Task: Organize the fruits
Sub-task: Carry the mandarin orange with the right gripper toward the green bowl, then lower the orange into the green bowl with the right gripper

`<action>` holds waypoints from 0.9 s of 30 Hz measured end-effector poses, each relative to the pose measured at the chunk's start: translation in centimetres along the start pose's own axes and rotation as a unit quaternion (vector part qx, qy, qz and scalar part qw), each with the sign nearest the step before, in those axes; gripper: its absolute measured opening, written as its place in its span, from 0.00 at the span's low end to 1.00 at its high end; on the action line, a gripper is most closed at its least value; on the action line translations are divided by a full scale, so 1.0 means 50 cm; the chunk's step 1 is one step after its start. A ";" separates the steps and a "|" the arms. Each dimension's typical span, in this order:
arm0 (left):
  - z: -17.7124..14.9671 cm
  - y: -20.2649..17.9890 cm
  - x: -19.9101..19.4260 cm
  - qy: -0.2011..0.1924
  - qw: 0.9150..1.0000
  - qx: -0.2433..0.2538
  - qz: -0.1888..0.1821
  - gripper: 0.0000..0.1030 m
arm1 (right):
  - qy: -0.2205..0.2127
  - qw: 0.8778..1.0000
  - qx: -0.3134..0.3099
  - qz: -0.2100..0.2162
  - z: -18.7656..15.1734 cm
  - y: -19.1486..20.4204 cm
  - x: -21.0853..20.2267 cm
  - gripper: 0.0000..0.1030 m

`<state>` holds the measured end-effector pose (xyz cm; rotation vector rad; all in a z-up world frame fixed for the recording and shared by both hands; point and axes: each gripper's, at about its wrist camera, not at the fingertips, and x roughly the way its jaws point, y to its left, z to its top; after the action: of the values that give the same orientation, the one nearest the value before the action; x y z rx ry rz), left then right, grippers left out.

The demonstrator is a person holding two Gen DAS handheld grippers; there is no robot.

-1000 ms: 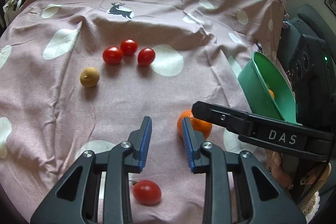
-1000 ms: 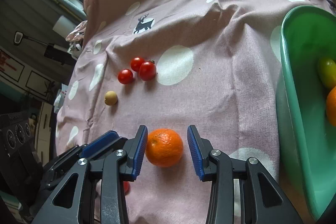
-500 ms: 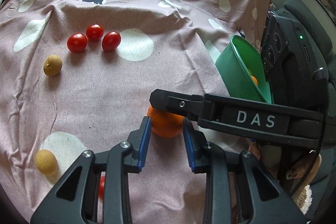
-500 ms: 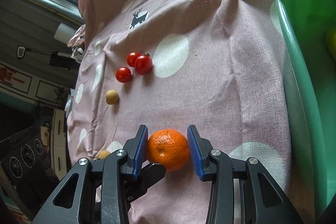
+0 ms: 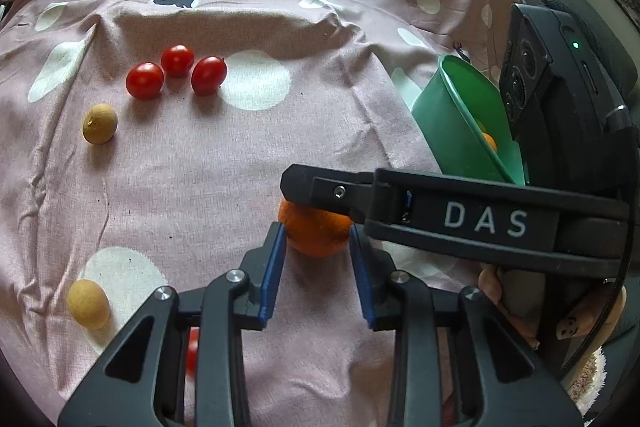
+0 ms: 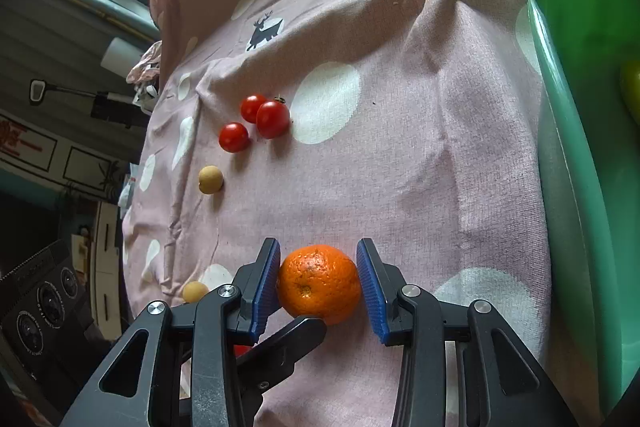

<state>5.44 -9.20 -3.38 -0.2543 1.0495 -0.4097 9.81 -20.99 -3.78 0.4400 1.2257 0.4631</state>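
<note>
My right fingers grasp the round orange mandarin, lower centre. My left fingers, empty, are opening beside it. Next: green plastic basin, right edge.

Right gripper tilts downward, blue pads clamped on an orange. Left gripper tilts downward beside it, jaws opening, pads flanking the same orange without pressing.

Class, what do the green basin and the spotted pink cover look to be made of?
Green basin: probably plastic, with a smooth, slightly glossy wall of even colour. Spotted pink cover: woven fabric, matte, showing visible weave, wrinkles and folds.
</note>
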 end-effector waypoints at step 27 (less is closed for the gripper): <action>0.007 -0.024 -0.030 -0.031 0.999 0.007 0.022 0.42 | -0.036 0.999 -0.038 -0.001 -0.014 0.052 -0.044 0.43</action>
<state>4.84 -9.62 -1.54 -0.2287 0.9894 -0.3669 8.30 -20.01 -0.79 0.3871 1.1346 0.4862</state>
